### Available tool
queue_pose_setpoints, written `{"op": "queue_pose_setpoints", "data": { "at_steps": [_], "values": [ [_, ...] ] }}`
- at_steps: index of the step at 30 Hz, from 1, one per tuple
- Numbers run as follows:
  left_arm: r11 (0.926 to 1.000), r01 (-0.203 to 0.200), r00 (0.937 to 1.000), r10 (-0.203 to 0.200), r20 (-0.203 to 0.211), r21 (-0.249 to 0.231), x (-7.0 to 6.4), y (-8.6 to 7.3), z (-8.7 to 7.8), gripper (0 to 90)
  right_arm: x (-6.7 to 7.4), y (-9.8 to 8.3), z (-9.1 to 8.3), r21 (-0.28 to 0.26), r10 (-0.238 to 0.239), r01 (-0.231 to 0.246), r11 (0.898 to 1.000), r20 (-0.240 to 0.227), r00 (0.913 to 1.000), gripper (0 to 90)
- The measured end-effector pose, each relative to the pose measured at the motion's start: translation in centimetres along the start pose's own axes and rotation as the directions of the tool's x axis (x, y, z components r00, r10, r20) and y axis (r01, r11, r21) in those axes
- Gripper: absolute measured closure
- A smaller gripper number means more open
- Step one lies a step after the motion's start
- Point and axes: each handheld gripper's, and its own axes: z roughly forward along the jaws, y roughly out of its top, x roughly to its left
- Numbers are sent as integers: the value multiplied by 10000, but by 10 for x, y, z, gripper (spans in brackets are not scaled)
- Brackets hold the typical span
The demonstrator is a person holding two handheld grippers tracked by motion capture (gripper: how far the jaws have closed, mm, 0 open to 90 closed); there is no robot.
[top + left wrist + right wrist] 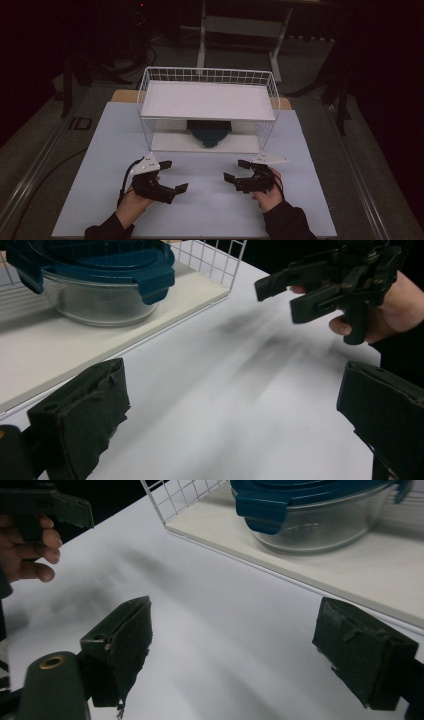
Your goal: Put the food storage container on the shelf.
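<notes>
Both grippers hover over the white tabletop (200,200) in front of the white wire-mesh two-tier rack (208,107), empty. The left gripper (172,176) and the right gripper (234,170) each have their fingers spread wide apart, holding nothing. The round clear glass container with a dark blue clip-on lid (209,132) sits on the rack's lower shelf, under the upper tray. This looks like the approach; next, both grippers likely reach under the tray to draw the container out. No readable writing anywhere.
</notes>
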Motion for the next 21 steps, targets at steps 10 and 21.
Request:
{"op": "queue_pose_setpoints", "data": {
  "at_steps": [10, 21],
  "values": [
    [9998, -90, 9999, 92, -65, 173, -2, -5, -16, 4, 4, -13, -34, -235, -179, 190, 9995, 458, 9988, 156],
    [9996, -85, 9998, 90, -156, 281, -4, -14, -28, 4, 1, -32, -53, -102, 27, -22, 9999, 555, 9985, 157]
  ]
}}
